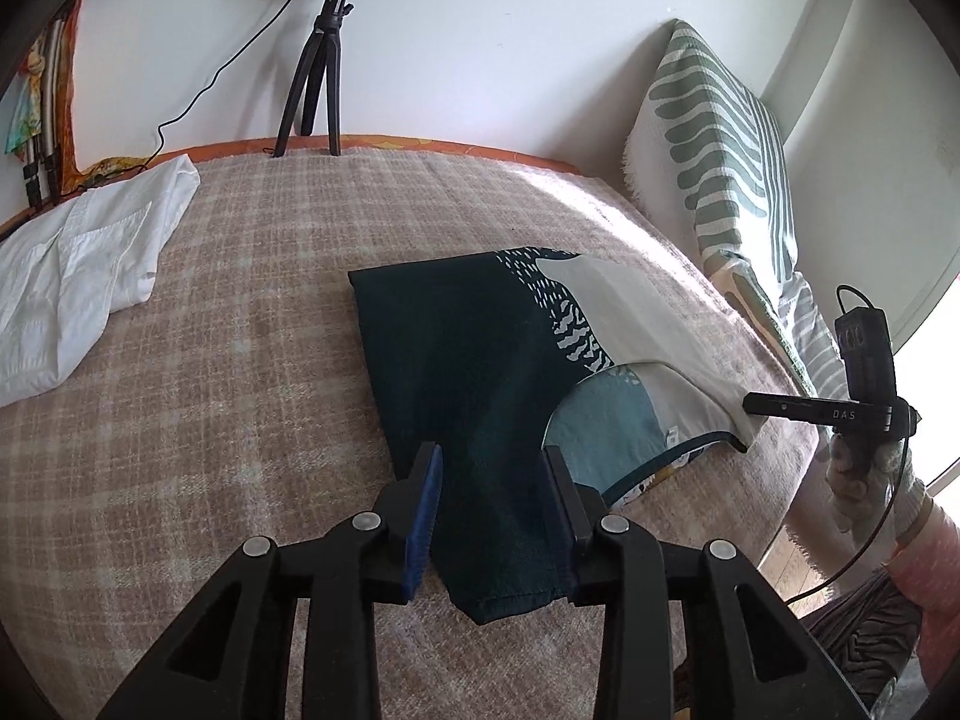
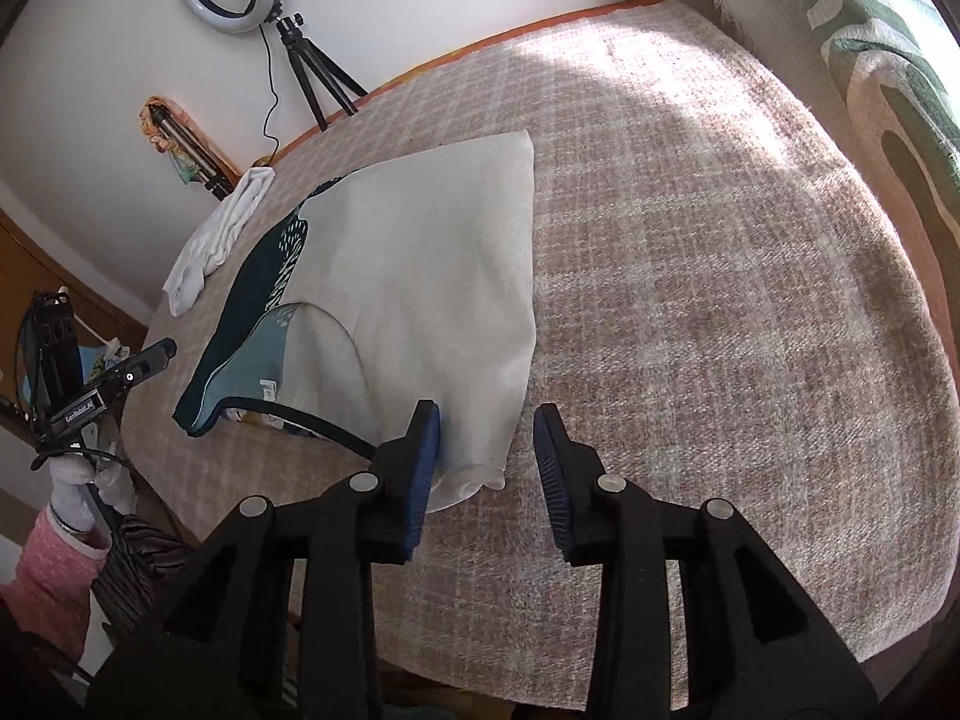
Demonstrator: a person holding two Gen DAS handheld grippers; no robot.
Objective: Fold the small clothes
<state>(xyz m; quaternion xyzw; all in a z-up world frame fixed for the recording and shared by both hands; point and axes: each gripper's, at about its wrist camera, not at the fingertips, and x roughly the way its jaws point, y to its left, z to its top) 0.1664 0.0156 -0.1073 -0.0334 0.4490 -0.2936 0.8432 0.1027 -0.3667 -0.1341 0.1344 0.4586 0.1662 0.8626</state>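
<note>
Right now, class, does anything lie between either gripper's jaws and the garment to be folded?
Nothing visible does. The left gripper straddles the dark teal and cream garment; the right gripper has its cream corner between open jaws.

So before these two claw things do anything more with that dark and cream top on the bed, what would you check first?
1. Left gripper let go: ok, jaws apart, the top's dark corner lying loose between them.
2. Right gripper let go: ok, jaws apart, cream corner beside one pad.
3. Top lies flat on the blanket: ok, no big bunches.
4. Fold edges line up: cannot tell; the underside is hidden.
5. White garment clear of the top: ok, apart.
6. Light stand out of the way: ok, at the far edge.
</note>
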